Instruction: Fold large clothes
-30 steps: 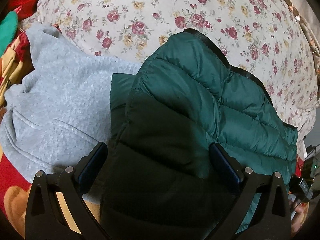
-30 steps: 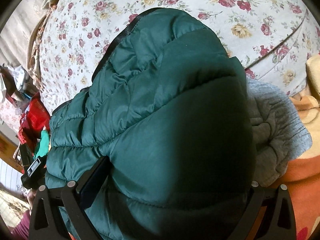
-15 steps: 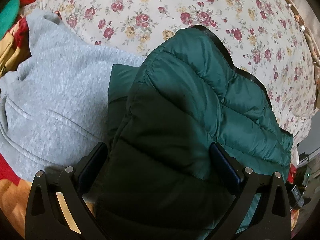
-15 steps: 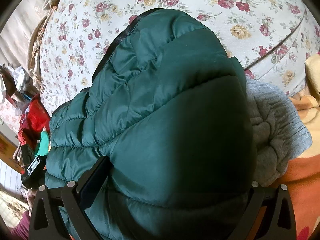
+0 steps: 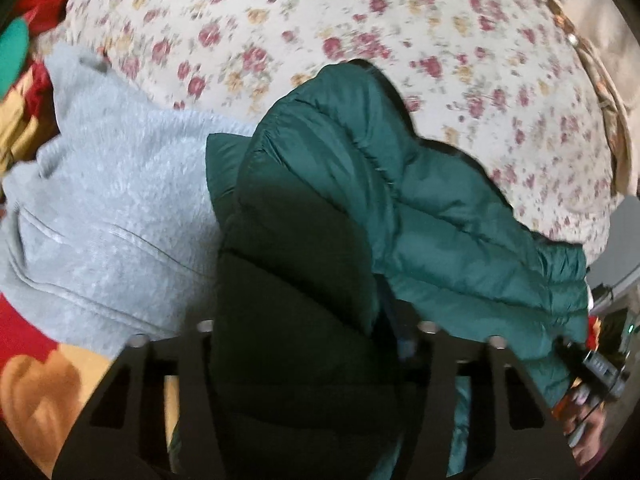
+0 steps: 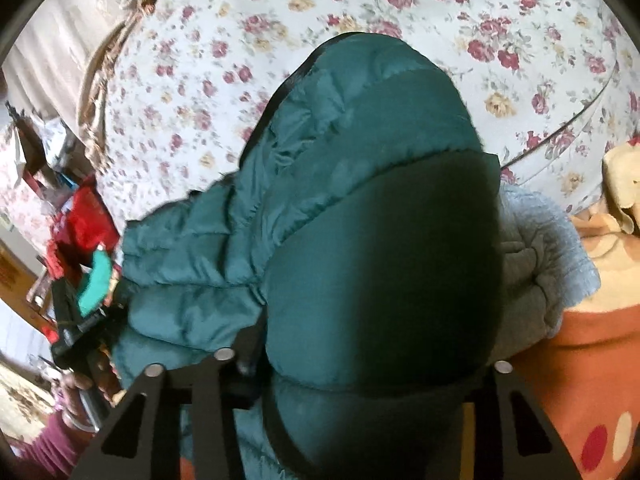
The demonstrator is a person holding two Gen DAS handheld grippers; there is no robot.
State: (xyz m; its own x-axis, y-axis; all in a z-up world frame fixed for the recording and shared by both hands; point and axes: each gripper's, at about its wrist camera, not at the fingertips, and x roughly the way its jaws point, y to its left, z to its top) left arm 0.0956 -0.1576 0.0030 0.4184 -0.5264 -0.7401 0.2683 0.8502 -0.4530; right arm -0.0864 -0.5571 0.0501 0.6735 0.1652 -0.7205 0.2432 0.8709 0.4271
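Green quilted puffer jacket bunched thick between both claws, draped over the floral-print bedspread and overlapping a pale grey fleece sweatshirt. Left gripper clamped on a dark, shadowed fold of the jacket, padding bulging up between its black fingers and hiding the pads. Right gripper likewise clamped on a fat fold of the same green quilted puffer jacket, fabric filling the whole gap between the fingers. Rest of the jacket trailing off toward the bedspread's side edge, black trim running along its far hem. Grey sweatshirt lying just beside the jacket, partly tucked under it, toward the side of the bed with an orange and red patterned blanket. No brand, label or readable writing on jacket or sweatshirt. Left wrist view motion-blurred, floral print smeared.
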